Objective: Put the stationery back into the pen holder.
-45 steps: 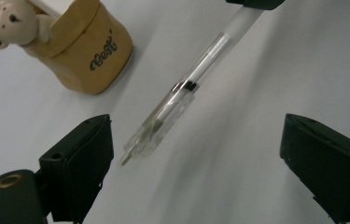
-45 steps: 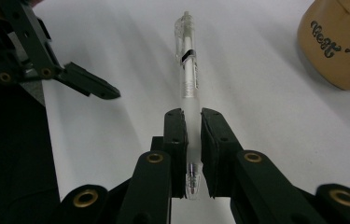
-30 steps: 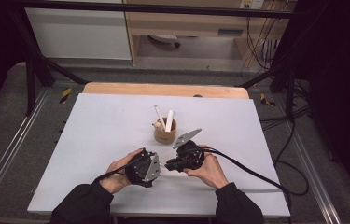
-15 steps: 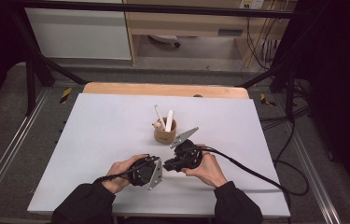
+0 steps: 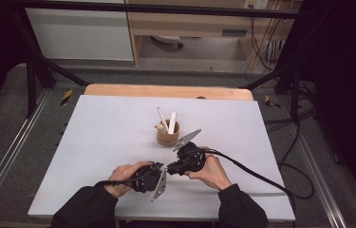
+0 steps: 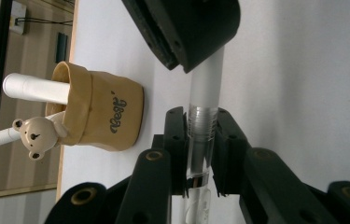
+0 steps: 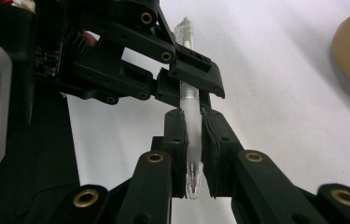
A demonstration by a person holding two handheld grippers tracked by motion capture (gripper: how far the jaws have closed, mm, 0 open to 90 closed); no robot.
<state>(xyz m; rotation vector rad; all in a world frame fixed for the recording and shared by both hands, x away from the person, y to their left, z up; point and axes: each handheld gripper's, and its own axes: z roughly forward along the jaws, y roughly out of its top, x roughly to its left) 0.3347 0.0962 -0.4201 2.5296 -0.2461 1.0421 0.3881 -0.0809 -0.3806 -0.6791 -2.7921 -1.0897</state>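
Between both tongs, clear pen [image 7: 190, 105], left tongs [image 6: 201, 154] and right tongs [image 7: 192, 154] pinching it

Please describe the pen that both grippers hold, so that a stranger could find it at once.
On the white table, look near the front edge, below the tan cup. Between the left gripper and the right gripper is a clear frosted pen, clamped by both. Unlike the white pens in the cup, it is translucent.

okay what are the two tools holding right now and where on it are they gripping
Both hold one clear pen. The left tool clamps its barrel by the threaded section; the right tool clamps the frosted cap end, near the tip.
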